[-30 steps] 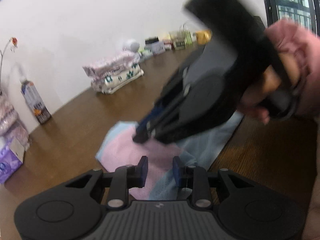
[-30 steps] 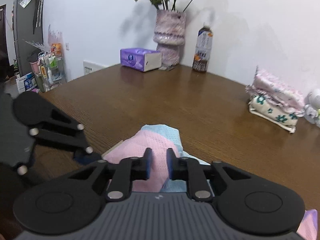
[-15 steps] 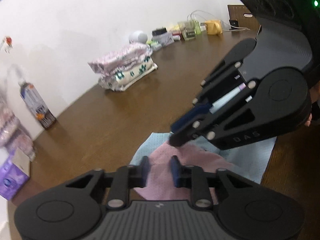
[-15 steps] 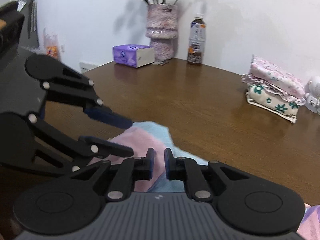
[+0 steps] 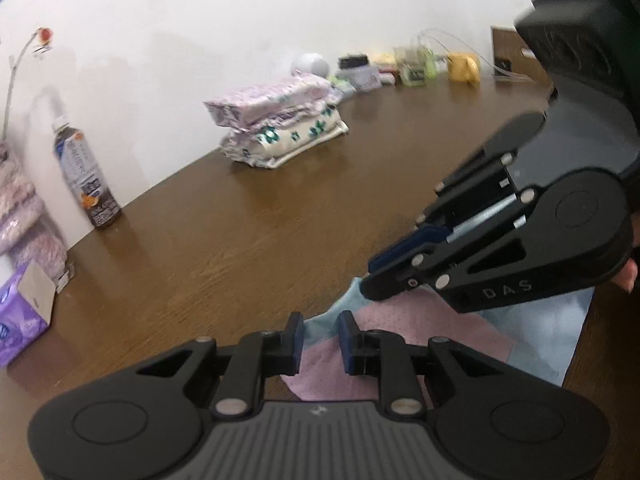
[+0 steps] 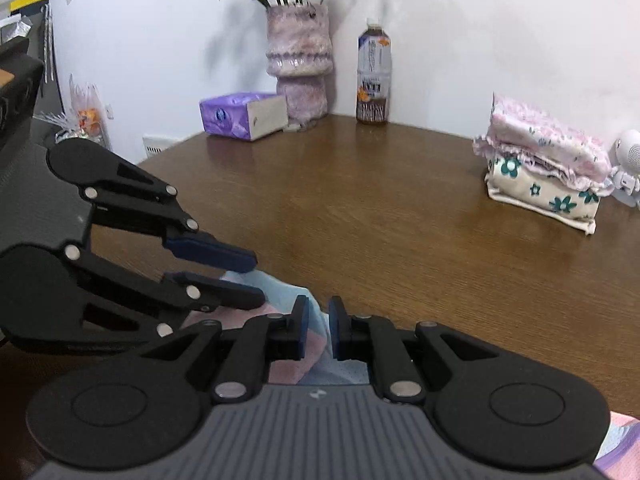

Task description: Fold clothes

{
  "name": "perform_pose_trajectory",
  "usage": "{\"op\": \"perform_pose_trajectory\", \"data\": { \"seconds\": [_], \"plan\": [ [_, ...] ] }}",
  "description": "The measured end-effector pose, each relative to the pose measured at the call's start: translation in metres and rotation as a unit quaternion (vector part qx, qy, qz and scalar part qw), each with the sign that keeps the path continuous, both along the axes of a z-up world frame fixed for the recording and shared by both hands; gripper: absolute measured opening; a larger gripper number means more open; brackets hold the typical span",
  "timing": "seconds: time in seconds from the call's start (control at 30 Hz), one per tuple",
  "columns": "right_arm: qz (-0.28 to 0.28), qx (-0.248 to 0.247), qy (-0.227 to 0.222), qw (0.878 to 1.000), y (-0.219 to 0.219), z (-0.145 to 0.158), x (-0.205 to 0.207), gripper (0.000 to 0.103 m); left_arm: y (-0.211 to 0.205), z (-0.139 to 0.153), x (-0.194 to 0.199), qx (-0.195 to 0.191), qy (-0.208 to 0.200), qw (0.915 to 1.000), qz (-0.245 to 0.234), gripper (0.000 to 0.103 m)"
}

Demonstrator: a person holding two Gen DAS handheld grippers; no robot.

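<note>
A pink and blue garment (image 5: 404,344) lies on the near edge of the brown bench (image 5: 256,224). The left tongs (image 5: 319,336) stand slightly parted over its far corner, the cloth showing in the gap; whether they grip it cannot be told. The right tongs (image 6: 319,322) stand narrowly parted with a blue fold of cloth between them; a firm hold cannot be told. At the far right, 1 stack of folded clothes (image 6: 548,176) rests near the wall. A bottle (image 6: 374,76), vase (image 6: 298,60) and tissue box (image 6: 240,114) stand at the far edge.
</note>
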State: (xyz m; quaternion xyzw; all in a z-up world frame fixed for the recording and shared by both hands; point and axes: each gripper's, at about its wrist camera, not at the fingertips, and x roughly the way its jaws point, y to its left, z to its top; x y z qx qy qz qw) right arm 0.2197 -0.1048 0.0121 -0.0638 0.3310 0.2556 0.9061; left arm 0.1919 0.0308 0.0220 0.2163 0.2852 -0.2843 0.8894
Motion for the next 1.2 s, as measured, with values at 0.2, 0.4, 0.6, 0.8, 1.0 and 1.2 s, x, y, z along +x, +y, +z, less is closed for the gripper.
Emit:
{"op": "perform_pose_trajectory", "data": {
  "seconds": [0.2,0.4,0.6,0.8,1.0,1.2],
  "plan": [
    [-0.006,0.009,-0.029,1.000,-0.007,0.016,-0.014,0.010,0.011,0.018,-0.035,-0.041,-0.034,0.9986,0.007,0.019],
    [0.029,0.012,-0.004,0.999,0.000,0.010,-0.035,0.011,0.000,0.004,-0.048,-0.021,-0.013,0.9997,-0.002,0.021],
    [0.030,0.018,-0.012,0.999,-0.006,0.017,-0.057,0.012,0.010,0.011,-0.079,-0.043,-0.006,0.9990,-0.010,0.023],
    [0.058,0.010,0.016,0.998,-0.003,0.008,-0.080,0.012,0.004,0.002,-0.096,-0.045,0.011,0.9989,0.001,0.025],
    [0.045,0.019,-0.010,0.999,-0.014,0.020,-0.103,0.026,0.015,0.008,-0.120,-0.042,-0.004,0.9989,0.022,0.034],
    [0.085,-0.001,0.003,0.996,-0.004,0.014,-0.116,0.036,0.004,-0.006,-0.121,0.000,-0.002,0.9988,0.050,0.031]
  ]
}}
